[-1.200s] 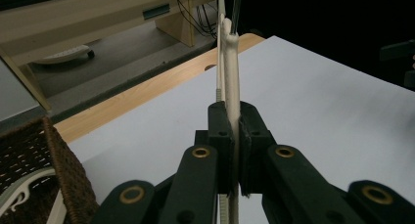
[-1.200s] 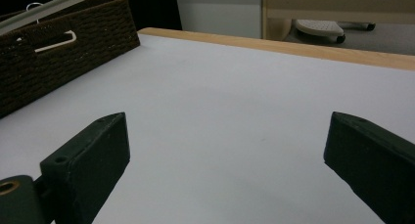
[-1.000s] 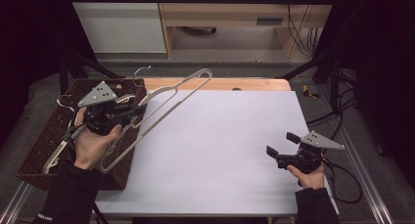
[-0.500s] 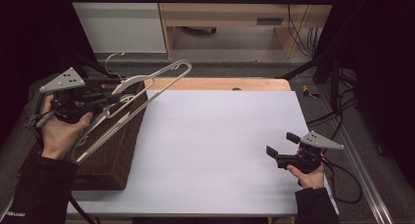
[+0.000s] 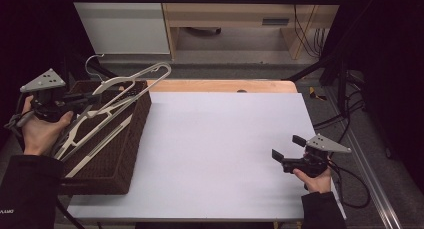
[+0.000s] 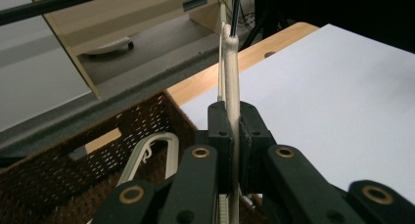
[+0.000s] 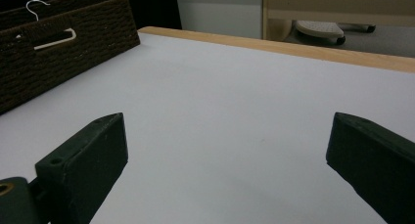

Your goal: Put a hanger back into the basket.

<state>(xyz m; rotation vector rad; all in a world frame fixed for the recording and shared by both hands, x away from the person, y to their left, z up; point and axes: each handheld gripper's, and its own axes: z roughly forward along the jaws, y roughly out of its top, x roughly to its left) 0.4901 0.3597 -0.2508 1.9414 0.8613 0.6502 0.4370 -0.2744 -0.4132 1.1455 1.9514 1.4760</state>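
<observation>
My left gripper [image 5: 92, 97] is shut on a white hanger [image 5: 122, 80], held tilted above a dark woven basket [image 5: 117, 164] at the table's left edge. The hanger's far end reaches up and right over the basket's corner. In the left gripper view the jaws [image 6: 234, 123] clamp the hanger's thin bar [image 6: 231, 72], which runs straight ahead. A second white hanger [image 6: 151, 150] lies in the basket [image 6: 58, 185] below. My right gripper [image 5: 288, 150] rests low at the table's right front, open and holding nothing [image 7: 225, 150].
A white sheet [image 5: 220, 144] covers the table, with a wooden edge [image 5: 225, 85] at the back. The basket [image 7: 63, 48] stands far left in the right gripper view, a hanger hook [image 7: 36, 6] above it. Cables [image 5: 350, 114] trail at the right.
My left gripper has carried the hanger to the left, off the table side and over the basket's outer edge. The right gripper has stayed put.
</observation>
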